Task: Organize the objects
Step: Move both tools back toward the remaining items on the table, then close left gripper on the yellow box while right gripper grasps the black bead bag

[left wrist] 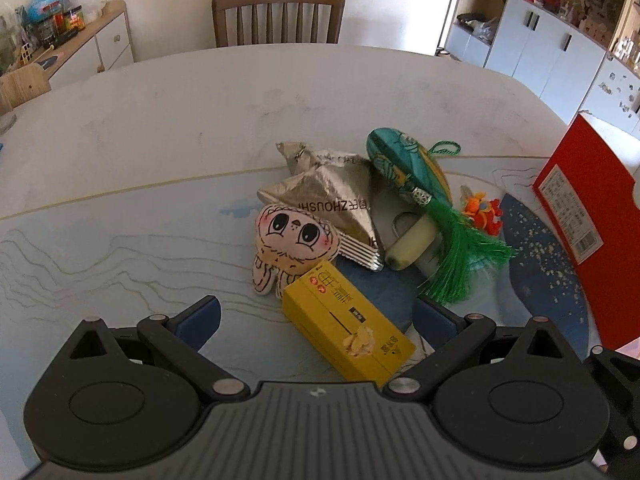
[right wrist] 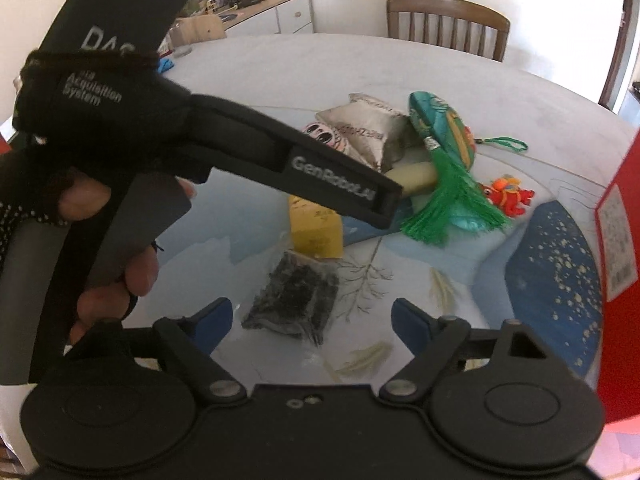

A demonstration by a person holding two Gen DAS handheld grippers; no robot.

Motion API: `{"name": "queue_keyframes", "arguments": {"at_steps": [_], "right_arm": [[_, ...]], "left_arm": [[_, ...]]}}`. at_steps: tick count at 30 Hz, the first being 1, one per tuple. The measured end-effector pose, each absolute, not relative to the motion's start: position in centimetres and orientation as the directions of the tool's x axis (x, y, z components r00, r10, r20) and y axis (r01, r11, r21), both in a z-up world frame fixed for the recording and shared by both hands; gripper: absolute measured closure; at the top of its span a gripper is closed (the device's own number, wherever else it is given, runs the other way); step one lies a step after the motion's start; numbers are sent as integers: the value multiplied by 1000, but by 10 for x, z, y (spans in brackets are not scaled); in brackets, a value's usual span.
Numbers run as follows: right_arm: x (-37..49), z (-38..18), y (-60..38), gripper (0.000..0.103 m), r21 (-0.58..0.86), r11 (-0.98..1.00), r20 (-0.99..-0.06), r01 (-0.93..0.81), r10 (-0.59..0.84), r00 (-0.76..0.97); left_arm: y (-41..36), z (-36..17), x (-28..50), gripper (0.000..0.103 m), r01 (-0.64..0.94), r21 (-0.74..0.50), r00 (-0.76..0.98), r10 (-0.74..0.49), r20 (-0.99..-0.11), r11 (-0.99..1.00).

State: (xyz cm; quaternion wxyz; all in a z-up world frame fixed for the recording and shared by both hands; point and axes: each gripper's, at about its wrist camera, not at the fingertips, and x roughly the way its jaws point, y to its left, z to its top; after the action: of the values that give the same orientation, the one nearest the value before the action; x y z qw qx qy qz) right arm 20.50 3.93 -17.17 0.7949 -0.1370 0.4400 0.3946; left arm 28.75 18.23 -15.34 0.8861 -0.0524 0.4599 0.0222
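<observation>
1. Only the right wrist view catches a crinkly dark packet (right wrist: 292, 300) between the wide-spread right gripper (right wrist: 312, 316).
2. Left gripper (left wrist: 316, 316) gapes wide around the glossy yellow box (left wrist: 344, 328), beside the plush doll (left wrist: 294, 240) and foil pouch (left wrist: 332, 196).

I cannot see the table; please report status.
Both hand-held grippers open: left, right. Yellow box between left fingers, ungripped. Plush doll touching it.

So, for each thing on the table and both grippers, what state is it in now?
Left gripper: open, empty, over the yellow box.
Right gripper: open, empty.
Yellow box: closed, lying flat.
Silver pouch: sealed, crumpled.
Plush doll: lying face up.
Clear bag: lying flat, dark contents.
Red box: upright.
</observation>
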Motion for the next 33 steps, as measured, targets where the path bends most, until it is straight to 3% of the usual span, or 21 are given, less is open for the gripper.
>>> {"name": "queue_keyframes", "arguments": {"at_steps": [10,14,16,18,24,33], "right_arm": [[204,-178,50,32,104,625,-818,-773,496,291],[205,-177,50,42,110,624,-814,-774,504,290],[205,-177,49,48,113,623,-811,-774,507,290],[206,-177,48,55,118,624,-810,-772,510,289],[208,-177,46,71,134,621,-806,-772,522,279],[204,-166,29,81,160,622,-793,-766,544,276]], "left_arm": [[190,-161,288,6,-106,-94,570,-17,-822,990],[190,-160,287,17,-90,-121,575,-48,-817,989],[191,-159,286,26,-81,-144,575,-72,-815,986],[188,-157,285,41,-74,-151,577,-81,-813,986],[191,-154,281,66,-73,-172,579,-99,-810,982],[196,-147,271,73,-101,-189,580,-96,-809,977]]}}
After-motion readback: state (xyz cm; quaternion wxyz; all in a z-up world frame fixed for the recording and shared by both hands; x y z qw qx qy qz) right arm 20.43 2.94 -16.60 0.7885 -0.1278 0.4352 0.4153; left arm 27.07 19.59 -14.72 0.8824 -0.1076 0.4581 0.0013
